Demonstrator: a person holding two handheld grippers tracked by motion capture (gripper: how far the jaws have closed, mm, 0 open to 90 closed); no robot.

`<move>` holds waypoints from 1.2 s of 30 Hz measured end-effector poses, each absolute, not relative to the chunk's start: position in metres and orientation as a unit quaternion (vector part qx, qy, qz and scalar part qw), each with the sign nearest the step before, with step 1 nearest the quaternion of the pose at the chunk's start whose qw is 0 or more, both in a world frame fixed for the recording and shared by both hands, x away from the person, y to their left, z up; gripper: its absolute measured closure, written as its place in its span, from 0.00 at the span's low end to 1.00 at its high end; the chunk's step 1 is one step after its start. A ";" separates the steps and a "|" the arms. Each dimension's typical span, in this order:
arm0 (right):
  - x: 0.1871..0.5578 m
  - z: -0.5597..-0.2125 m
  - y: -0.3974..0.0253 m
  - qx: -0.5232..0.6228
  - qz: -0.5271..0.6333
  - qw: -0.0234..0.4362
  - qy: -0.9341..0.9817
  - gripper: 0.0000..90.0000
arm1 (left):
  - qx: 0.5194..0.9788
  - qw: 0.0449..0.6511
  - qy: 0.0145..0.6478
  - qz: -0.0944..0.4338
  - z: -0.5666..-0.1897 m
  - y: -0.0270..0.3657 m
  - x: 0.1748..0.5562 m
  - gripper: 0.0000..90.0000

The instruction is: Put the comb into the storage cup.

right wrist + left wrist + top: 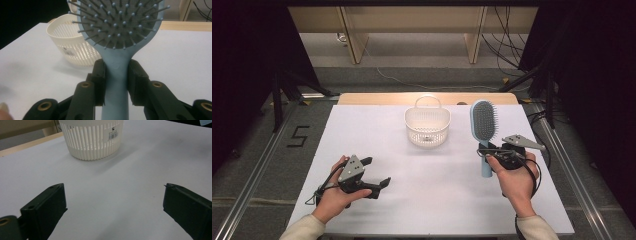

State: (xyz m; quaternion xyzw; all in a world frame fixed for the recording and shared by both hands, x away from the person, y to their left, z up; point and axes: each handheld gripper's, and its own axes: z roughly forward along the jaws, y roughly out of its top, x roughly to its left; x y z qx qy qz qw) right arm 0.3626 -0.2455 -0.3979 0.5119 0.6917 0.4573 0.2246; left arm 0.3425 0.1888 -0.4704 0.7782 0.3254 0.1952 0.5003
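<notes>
Clamping the light, rigid hairbrush (117,37) by its slim, slick handle, the right tool (116,75) risks pivoting; left tool (113,202) gapes wide.

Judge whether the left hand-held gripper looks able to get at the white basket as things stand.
Probably yes. The left hand-held gripper is open with nothing between its jaws, and bare table lies between it and the white basket. The hairbrush is held off to the right.
</notes>
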 end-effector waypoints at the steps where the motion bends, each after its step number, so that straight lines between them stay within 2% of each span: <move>1: 0.363 -0.398 -0.246 0.512 0.457 0.225 0.692 0.79 | 0.779 0.500 0.325 0.195 -0.470 0.189 0.342 0.05; 36: 0.367 -0.390 -0.242 0.507 0.468 0.234 0.684 0.79 | 0.779 0.499 0.326 0.197 -0.471 0.189 0.343 0.05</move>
